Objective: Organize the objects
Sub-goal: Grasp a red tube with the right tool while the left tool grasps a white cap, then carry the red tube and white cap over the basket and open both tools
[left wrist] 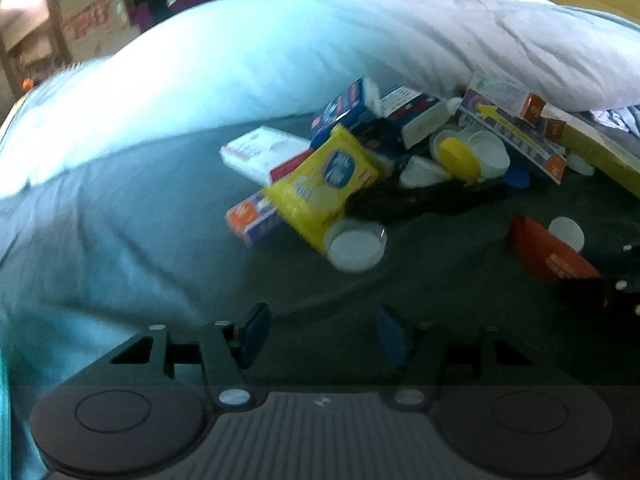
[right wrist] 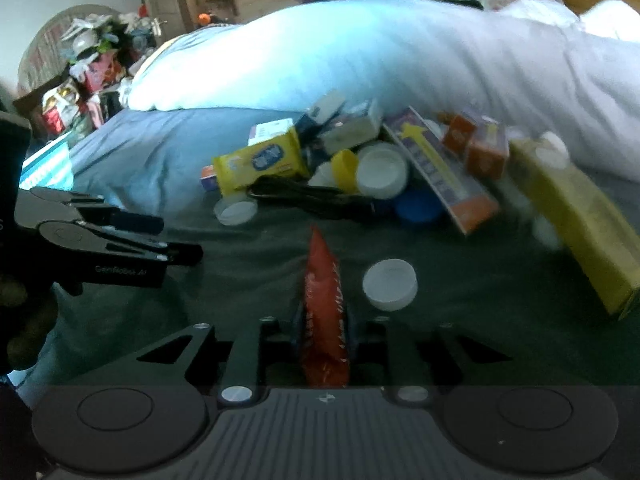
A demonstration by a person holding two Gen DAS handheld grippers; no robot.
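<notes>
Your right tool (right wrist: 324, 336) grips the orange packet (right wrist: 322, 300), apparently lengthwise, pointing away; only its view shows your spread, empty left tool (left wrist: 322, 338).

Left gripper (left wrist: 322, 338): matte black linkage arms, silver screw heads, blue finger pads (left wrist: 390, 336), ribbed grey housing at six o'clock with two round discs. Right gripper (right wrist: 322, 334): same black frame, same silver screws.
</notes>
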